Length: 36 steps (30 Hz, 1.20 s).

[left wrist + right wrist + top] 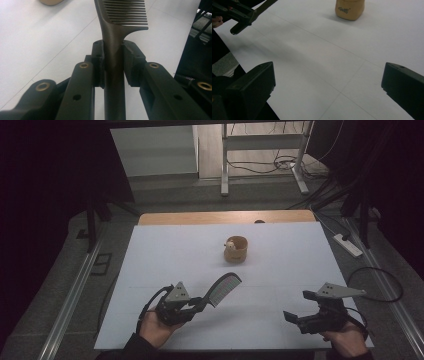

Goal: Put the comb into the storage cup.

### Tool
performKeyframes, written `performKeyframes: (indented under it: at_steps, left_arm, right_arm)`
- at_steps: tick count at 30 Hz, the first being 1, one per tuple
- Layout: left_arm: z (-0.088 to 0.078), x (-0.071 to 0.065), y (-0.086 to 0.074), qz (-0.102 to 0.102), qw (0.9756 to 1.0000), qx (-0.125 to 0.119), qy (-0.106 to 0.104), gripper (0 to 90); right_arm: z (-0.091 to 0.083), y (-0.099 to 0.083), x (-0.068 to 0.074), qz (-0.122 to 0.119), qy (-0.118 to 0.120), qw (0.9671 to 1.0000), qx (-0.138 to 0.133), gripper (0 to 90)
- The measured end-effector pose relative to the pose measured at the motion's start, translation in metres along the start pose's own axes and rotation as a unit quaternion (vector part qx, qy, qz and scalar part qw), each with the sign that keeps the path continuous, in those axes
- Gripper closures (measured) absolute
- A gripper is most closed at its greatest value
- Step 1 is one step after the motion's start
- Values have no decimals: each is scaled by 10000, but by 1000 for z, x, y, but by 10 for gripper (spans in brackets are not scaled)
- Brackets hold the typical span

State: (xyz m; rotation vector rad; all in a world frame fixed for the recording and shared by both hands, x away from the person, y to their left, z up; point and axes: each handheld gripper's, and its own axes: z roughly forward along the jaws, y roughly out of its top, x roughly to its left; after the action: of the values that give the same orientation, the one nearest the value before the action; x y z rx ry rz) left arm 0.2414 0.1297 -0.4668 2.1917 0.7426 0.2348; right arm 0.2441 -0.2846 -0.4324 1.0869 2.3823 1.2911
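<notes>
Black plastic, long-handled and fine-toothed, the comb is clamped by its handle in the left gripper, near the front left of the white tabletop. In the left gripper view the jaws press on either side of the handle, just below where the toothed head begins, and the rest of the handle runs back between the jaws toward the hand.

The comb's long axis points up and away from the person, slanting toward the middle of the tabletop, with its head lifted clear of the surface. Along roughly that same line, farther off, stands a small tan wooden cup with a pale little object inside it; what that object is cannot be made out. The cup is well apart from the comb's tip.

The right gripper hovers at the front right with its jaws spread wide and nothing between them; in its own view the cup sits far ahead.

Judging from this, the cup looks like the comb's destination. The left hand is the nearer one and already carries the comb, so the coming move likely turns on swinging the head forward over the cup's rim and tipping the comb upright.
</notes>
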Motion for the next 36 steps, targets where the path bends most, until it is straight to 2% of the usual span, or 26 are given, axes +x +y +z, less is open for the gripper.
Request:
performKeyframes:
  at_steps: [6,11,21,27,36]
  left_arm:
    - [0,-2,0,91,10000,-3,-16,717]
    - [0,-3,1,102,9999,-27,-26,717]
    - [1,-6,1,211,9998,-31,-22,717]
    - [3,-9,2,313,9995,-41,-23,717]
    - [5,-11,3,364,9993,-49,-75,717]
  right_arm:
    - [11,10,7,-7,232,9997,-67,0]
    - [20,17,9,-26,231,9997,-21,0]
    - [34,27,10,112,371,9992,17,0]
    - [42,35,13,220,565,9982,14,0]
    - [54,44,15,339,745,9965,165,0]
